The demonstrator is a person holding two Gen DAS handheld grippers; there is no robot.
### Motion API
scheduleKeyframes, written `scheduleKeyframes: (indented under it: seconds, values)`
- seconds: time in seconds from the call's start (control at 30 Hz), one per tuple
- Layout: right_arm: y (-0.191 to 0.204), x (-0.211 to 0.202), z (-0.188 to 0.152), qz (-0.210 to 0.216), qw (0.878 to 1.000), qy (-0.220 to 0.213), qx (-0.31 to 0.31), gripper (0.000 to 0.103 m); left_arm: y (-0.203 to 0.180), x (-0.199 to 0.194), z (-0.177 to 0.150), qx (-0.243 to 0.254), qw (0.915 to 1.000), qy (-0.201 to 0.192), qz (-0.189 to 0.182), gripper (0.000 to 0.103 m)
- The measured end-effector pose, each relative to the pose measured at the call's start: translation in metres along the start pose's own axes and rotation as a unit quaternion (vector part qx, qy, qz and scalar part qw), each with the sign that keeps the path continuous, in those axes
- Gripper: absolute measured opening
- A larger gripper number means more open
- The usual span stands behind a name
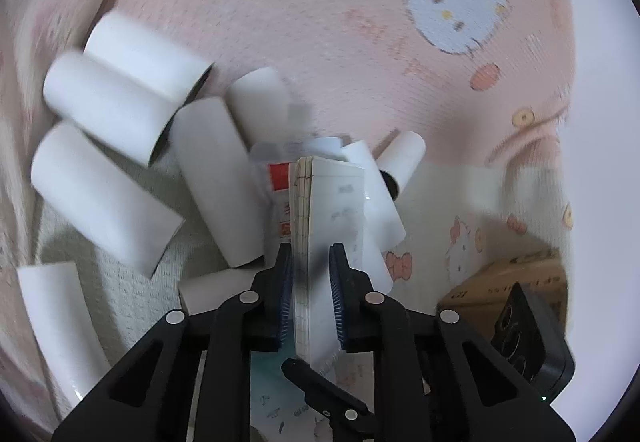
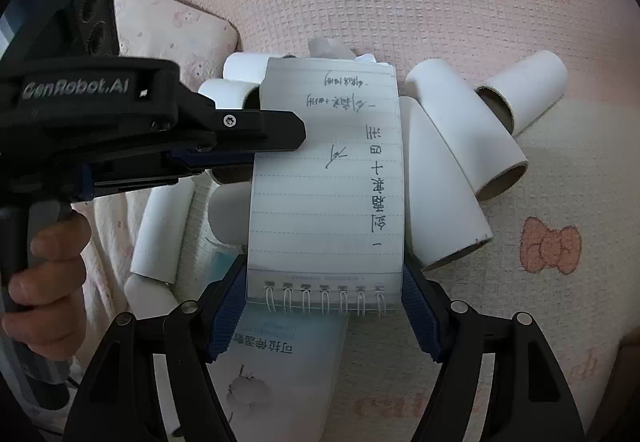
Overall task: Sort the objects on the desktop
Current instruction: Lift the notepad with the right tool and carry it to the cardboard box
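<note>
two grippers hold one spiral notepad (image 2: 326, 177) above a heap of white paper tubes (image 2: 464, 145) on a pink cartoon cloth (image 2: 440, 1). right gripper (image 2: 324, 306) pinches the notepad's two side edges at its coil end, likely to steady it. left gripper (image 1: 310, 274) has its jaws pressed on the notepad's edge, seemingly to take it over. a hand (image 2: 48, 282) grips the left tool's handle beside the notepad. a tissue pack (image 2: 280, 362) lies under the notepad.
</note>
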State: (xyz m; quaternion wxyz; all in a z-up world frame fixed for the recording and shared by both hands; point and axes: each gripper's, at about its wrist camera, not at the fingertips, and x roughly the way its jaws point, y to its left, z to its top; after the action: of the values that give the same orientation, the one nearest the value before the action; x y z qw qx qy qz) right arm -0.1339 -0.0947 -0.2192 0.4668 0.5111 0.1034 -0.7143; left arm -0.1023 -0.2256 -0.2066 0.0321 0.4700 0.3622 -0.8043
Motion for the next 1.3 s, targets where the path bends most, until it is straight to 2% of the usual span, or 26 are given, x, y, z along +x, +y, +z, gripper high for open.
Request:
scheduleKeyframes:
  seconds: [0.27,0.6,0.83,0.97,1.07,1.2,1.3]
  values:
    - [-0.001,-0.021,0.002,0.012,1.0,-0.019,0.013,0.071,-0.024,-0.02,-0.004,0.04,0.9985,-0.035,-0.012,0.019]
    - [0.003,-0.079,0.005,-0.01,0.998,-0.066,-0.004,0.071,-0.074,-0.054,-0.016,0.098,0.9911,-0.087,-0.026,0.019]
    - [0.004,-0.12,-0.01,-0.045,0.995,-0.091,-0.017,0.071,-0.118,-0.066,-0.034,0.149,0.984,-0.09,-0.038,0.019]
    - [-0.003,-0.146,-0.014,-0.052,0.993,-0.101,-0.007,0.071,-0.148,-0.073,-0.044,0.186,0.9764,-0.103,-0.038,0.019]
    - [-0.005,-0.162,-0.015,-0.063,0.991,-0.113,-0.013,0.071,-0.165,-0.079,-0.05,0.201,0.9724,-0.112,-0.039,0.019]
    - [-0.01,-0.186,-0.018,-0.068,0.992,-0.108,-0.007,0.071,-0.189,-0.084,-0.051,0.217,0.9698,-0.103,-0.043,0.019]
    - [-0.011,-0.202,-0.013,-0.093,0.989,-0.116,-0.023,0.071,-0.204,-0.088,-0.051,0.228,0.9668,-0.103,-0.052,0.019]
